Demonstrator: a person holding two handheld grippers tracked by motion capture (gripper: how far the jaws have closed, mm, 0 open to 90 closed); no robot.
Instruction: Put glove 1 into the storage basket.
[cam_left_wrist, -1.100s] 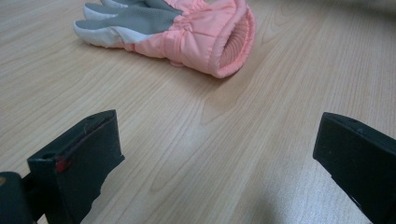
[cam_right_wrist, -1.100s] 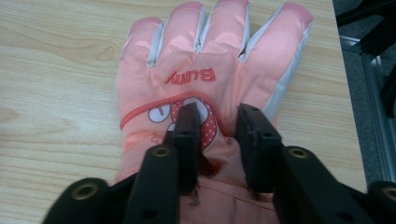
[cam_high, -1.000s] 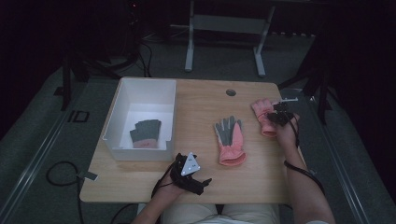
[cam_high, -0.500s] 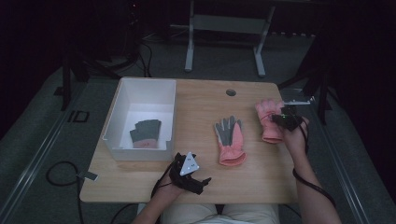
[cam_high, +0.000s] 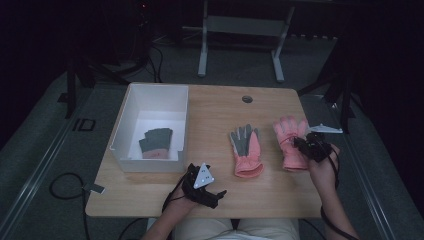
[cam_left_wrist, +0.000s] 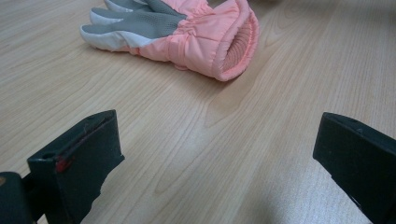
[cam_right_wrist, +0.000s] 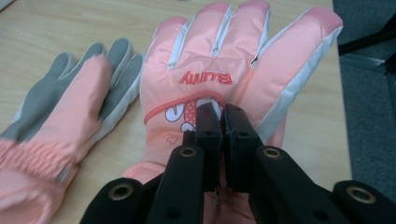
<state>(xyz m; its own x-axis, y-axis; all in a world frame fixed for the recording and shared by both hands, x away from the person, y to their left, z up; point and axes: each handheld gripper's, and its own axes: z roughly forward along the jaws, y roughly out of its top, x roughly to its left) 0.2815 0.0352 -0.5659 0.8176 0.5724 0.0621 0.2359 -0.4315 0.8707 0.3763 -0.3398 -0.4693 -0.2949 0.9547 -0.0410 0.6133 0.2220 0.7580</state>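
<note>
Held glove: pink glove (cam_right_wrist: 219, 70) lies back-up on the desk (cam_high: 220, 107), at 3 o'clock of the palm-up glove (cam_high: 246, 150).
Right hand-held gripper (cam_right_wrist: 222, 112): my jaws are together, pinching fabric on that glove's back.
Left hand-held gripper (cam_high: 202, 182): jaws apart, nothing between them.
Handling: I judge it soft, padded, light; a fold or the cuff grips best.
Count: 2 pink gloves on the desk, 1 grey glove (cam_high: 156, 142) in 1 white box (cam_high: 150, 162).

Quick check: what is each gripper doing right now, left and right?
Left gripper: open, holding nothing, above the table.
Right gripper: shut on the pink glove, pinching its back fabric.
</note>
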